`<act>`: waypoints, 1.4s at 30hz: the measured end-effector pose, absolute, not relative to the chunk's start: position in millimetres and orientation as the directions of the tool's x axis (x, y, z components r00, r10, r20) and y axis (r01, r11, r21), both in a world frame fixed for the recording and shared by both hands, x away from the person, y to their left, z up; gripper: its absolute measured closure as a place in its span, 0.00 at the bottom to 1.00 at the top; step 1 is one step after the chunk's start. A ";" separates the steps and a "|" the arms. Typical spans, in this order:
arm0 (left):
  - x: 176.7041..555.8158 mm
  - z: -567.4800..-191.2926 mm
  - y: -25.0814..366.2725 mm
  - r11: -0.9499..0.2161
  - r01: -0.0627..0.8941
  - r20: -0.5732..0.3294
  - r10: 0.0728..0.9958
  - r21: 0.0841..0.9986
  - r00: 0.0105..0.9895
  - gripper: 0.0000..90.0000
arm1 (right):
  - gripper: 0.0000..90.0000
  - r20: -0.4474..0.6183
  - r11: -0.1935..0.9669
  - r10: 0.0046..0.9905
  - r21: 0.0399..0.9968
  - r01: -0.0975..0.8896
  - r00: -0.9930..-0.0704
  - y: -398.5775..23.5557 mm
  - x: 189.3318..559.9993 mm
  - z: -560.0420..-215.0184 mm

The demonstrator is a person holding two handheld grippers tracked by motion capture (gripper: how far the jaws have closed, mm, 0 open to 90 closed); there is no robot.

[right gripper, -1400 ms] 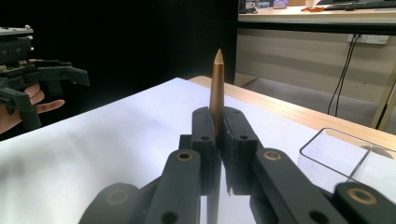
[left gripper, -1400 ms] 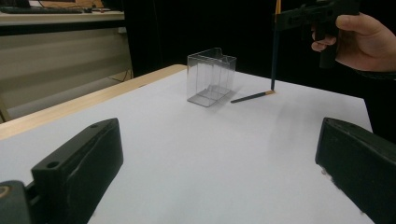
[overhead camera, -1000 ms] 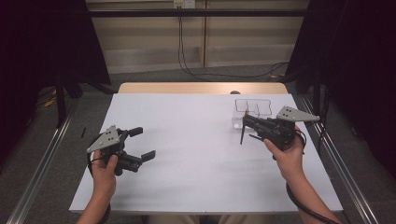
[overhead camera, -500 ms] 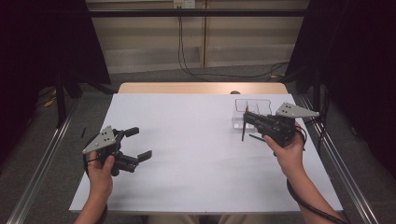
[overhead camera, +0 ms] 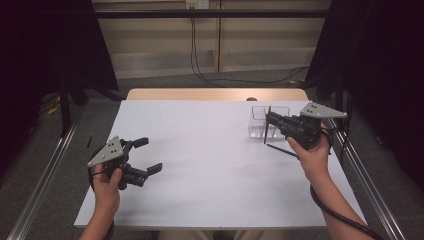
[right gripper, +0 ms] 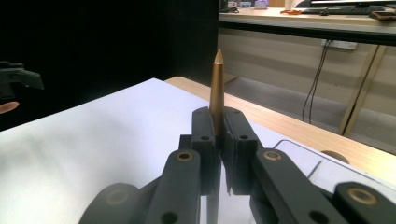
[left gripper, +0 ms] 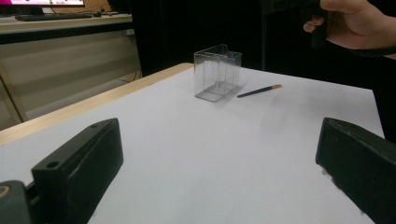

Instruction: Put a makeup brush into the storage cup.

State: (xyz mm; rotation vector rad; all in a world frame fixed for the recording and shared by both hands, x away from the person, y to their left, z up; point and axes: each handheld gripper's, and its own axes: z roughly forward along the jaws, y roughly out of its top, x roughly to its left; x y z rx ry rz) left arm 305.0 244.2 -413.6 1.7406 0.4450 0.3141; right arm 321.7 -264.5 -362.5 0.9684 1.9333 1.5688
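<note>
My left gripper (overhead camera: 141,155) and right gripper (overhead camera: 268,131) are matte black, each topped by a grey three-cornered plate. Round screw holes dot the jaw links. A black cable trails from each toward 6 o'clock. My forearms are bare.

table (overhead camera: 200,150): white sheet | on it: clear box (overhead camera: 262,122), pencil (left gripper: 259,90)

High view overlooks the table (overhead camera: 210,150); gripper views skim it closely.
</note>
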 end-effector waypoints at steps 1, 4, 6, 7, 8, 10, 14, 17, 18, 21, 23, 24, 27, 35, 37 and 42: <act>304.8 -413.6 244.0 -0.172 0.126 -0.035 0.457 0.977 0.889 0.01 | 0.93 0.075 0.098 0.766 0.968 0.231 -0.639 -266.1 323.1 -361.7; 305.0 -414.3 243.5 -0.181 0.123 -0.028 0.456 0.976 0.889 0.01 | 0.93 0.075 0.093 0.774 0.969 0.230 -0.629 -269.6 326.3 -359.9; 304.9 -415.1 243.1 -0.181 0.124 -0.028 0.455 0.976 0.890 0.01 | 0.93 0.073 0.092 0.778 0.969 0.229 -0.624 -271.5 328.4 -358.5; 304.9 -415.2 243.4 -0.184 0.125 -0.029 0.453 0.975 0.891 0.01 | 0.93 0.072 0.094 0.780 0.969 0.229 -0.622 -272.1 329.0 -357.9; 304.9 -415.3 243.3 -0.186 0.125 -0.028 0.454 0.975 0.890 0.01 | 0.93 0.071 0.095 0.782 0.968 0.231 -0.619 -272.5 329.7 -357.2; 304.9 -415.2 243.2 -0.182 0.125 -0.030 0.453 0.975 0.891 0.01 | 0.93 0.066 0.099 0.784 0.969 0.229 -0.618 -272.8 331.6 -355.9; 304.5 -415.2 242.0 -0.178 0.125 -0.031 0.453 0.976 0.891 0.01 | 0.93 0.068 0.098 0.789 0.967 0.234 -0.611 -274.3 336.6 -353.6; 304.5 -415.0 242.1 -0.183 0.123 -0.028 0.449 0.975 0.893 0.01 | 0.93 0.072 0.092 0.796 0.967 0.238 -0.601 -276.3 340.7 -353.3; 304.5 -415.2 242.0 -0.178 0.123 -0.031 0.451 0.976 0.892 0.01 | 0.93 0.074 0.087 0.800 0.967 0.237 -0.595 -277.3 341.9 -353.1; 304.8 -415.8 242.8 -0.179 0.125 -0.031 0.455 0.976 0.890 0.01 | 0.93 0.073 0.084 0.806 0.968 0.236 -0.587 -279.5 345.1 -351.6; 304.9 -416.1 242.8 -0.178 0.126 -0.032 0.454 0.976 0.890 0.01 | 0.93 0.070 0.086 0.808 0.968 0.234 -0.585 -280.7 347.4 -350.7; 305.0 -416.0 242.7 -0.179 0.125 -0.030 0.455 0.976 0.890 0.01 | 0.93 0.067 0.087 0.810 0.968 0.233 -0.583 -280.9 348.3 -350.4; 305.0 -415.6 242.2 -0.177 0.122 -0.030 0.452 0.977 0.891 0.01 | 0.93 0.061 0.092 0.815 0.968 0.233 -0.576 -282.0 351.8 -348.7; 304.5 -415.5 240.6 -0.178 0.122 -0.031 0.447 0.976 0.894 0.01 | 0.93 0.081 0.062 0.836 0.969 0.239 -0.543 -286.6 360.6 -348.1; 304.5 -415.4 240.8 -0.177 0.121 -0.030 0.448 0.977 0.894 0.01 | 0.93 0.081 0.059 0.840 0.969 0.240 -0.536 -287.8 362.5 -347.7; 304.7 -415.3 240.9 -0.178 0.122 -0.030 0.447 0.977 0.894 0.01 | 0.93 0.073 0.063 0.852 0.969 0.240 -0.519 -291.4 368.1 -345.2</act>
